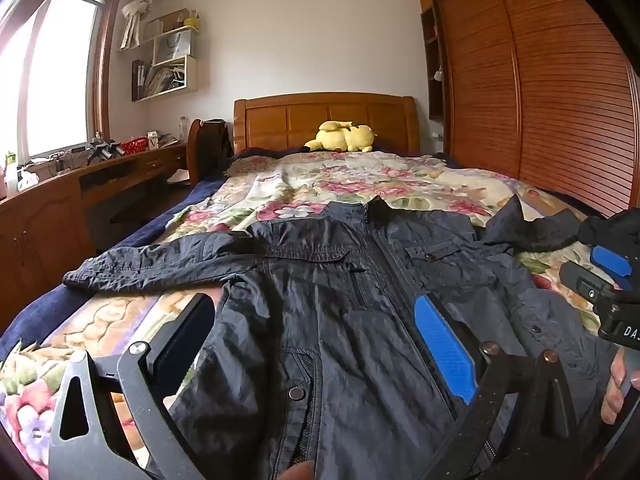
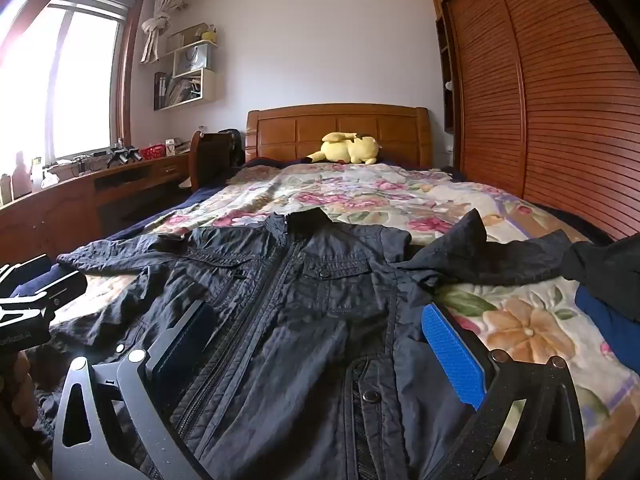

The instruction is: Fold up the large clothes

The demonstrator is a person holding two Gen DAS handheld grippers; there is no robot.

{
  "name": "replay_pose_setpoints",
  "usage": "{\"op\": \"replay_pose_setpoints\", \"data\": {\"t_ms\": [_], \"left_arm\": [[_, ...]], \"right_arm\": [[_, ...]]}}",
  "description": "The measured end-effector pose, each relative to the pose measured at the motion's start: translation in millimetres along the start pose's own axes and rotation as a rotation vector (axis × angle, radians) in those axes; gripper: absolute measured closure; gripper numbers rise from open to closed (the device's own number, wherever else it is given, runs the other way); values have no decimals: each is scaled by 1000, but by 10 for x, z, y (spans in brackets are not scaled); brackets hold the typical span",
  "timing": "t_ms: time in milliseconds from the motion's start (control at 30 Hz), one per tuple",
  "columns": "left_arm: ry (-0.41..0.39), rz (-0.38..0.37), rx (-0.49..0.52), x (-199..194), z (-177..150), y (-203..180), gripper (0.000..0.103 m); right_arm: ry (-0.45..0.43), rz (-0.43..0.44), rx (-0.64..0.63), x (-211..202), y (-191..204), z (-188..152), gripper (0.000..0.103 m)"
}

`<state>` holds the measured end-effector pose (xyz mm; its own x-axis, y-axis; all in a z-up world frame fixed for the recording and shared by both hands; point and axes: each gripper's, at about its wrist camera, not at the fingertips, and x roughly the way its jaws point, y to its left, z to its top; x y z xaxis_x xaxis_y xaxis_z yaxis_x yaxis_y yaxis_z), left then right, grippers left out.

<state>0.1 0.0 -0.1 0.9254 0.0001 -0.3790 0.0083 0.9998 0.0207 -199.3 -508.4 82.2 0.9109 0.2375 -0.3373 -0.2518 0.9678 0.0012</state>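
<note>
- Left gripper [image 1: 316,336] gapes wide, empty, above the dark jacket [image 1: 340,320]; slippery cloth may slide.
- Right gripper [image 2: 316,340], equally open and empty, could snag the zipper [image 2: 244,320].

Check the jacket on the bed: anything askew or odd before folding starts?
The jacket lies front up and zipped. Its left sleeve is stretched out flat, but the right sleeve is crumpled and humped up off the quilt. Both grippers are open above the hem. No damage visible.
</note>
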Motion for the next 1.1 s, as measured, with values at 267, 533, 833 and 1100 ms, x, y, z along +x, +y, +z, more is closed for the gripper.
{"op": "replay_pose_setpoints", "data": {"t_ms": [267,533,833,1100], "left_arm": [[-23,4,-8,-49,4,46,2],[-18,9,0,-42,-18,72,2],[-18,11,3,-36,-18,47,2],[-20,14,2,-43,4,58,2]], "right_arm": [[-10,4,7,-4,-3,2,0],[-20,2,10,-29,-3,-5,0],[-24,1,9,-17,-4,-16,0],[-24,1,9,-19,-7,-13,0]]}}
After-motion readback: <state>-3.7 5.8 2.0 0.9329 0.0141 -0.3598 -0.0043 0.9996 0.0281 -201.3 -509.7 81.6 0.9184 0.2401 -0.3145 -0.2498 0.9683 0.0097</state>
